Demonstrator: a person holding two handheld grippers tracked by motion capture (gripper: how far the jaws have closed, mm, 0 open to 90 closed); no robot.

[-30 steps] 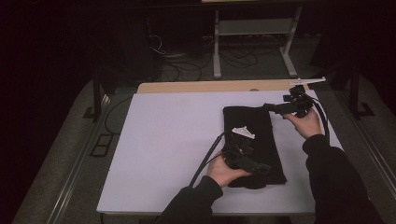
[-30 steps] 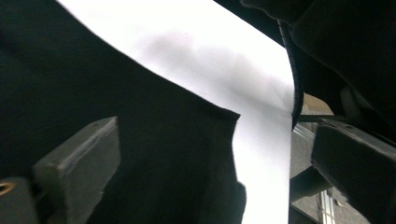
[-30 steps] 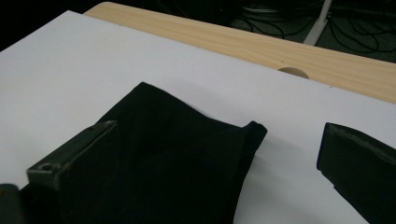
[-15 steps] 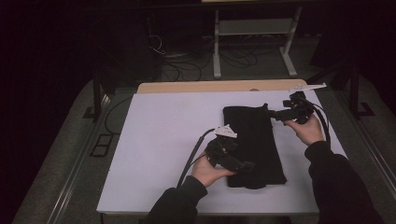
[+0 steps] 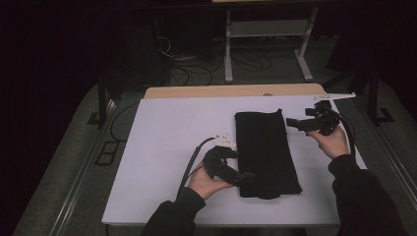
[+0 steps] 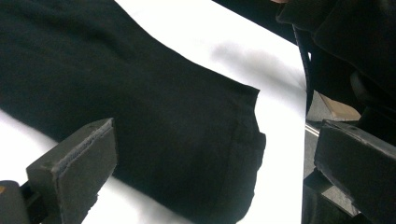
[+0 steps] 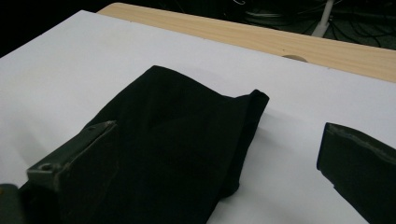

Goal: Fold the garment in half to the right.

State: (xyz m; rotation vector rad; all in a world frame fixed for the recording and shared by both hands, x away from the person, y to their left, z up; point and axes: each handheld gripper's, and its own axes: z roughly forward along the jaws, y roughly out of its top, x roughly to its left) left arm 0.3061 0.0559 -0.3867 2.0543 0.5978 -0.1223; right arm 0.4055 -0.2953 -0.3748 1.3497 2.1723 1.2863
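Note:
A black cloth (image 5: pixel 265 150) lies folded into a long flat strip on the white table cover (image 5: pixel 162 137), right of centre. My left gripper (image 5: pixel 248 177) is open and low at the strip's near left edge. In the left gripper view the cloth (image 6: pixel 154 107) spreads ahead of the left gripper (image 6: pixel 210 154), with its near corner between the jaws. My right gripper (image 5: pixel 290 123) hovers open just right of the strip's far end. The right gripper view shows the cloth's (image 7: pixel 177 144) far folded corner in front of the right gripper (image 7: pixel 217 149).
A bare wooden strip (image 5: pixel 236 91) runs along the table's far edge. Beyond it a white-framed stand (image 5: pixel 265 29) and cables sit on the dark floor. The left half of the white cover is bare. A black cable (image 5: pixel 192 162) trails from the left gripper.
The left gripper has slid left off the cloth to its near left edge. The right gripper has drawn back toward the person. The cloth now lies as a flatter, narrower strip.

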